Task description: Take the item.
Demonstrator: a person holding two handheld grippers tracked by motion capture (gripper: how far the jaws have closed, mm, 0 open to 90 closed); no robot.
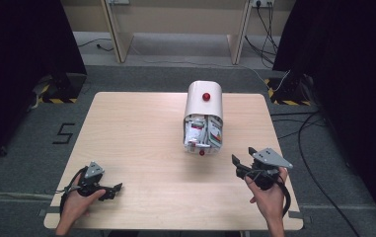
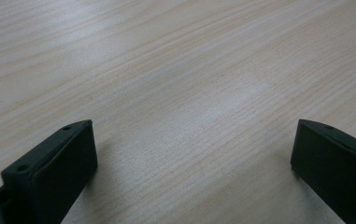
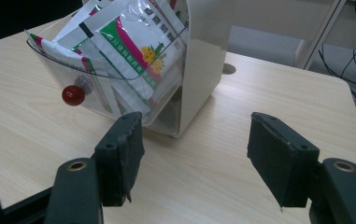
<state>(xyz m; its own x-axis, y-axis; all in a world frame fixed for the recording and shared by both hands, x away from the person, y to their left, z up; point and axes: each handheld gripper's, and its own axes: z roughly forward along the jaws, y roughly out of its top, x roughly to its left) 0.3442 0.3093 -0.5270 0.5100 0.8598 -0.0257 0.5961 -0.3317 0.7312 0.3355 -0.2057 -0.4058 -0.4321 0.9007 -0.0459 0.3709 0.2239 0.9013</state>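
Pale wood table (image 1: pixel 141 148) is seen from above, with wide bare surface on its left half and along the near edge. At the centre, toward the far side, a white bin (image 1: pixel 204 106) stands with its clear drawer (image 1: pixel 203 133) tipped open toward the near edge, and sachets (image 3: pixel 133 51) printed in green and pink are packed inside; their writing cannot be read. A red knob (image 3: pixel 73 95) is fixed to the drawer front. The right gripper (image 1: pixel 242 165) is held raised near the table's right edge, pointed toward the bin, jaws released and holding nothing. The left gripper (image 1: pixel 112 190) is rested low near the left front corner, jaws spread wide over bare wood.
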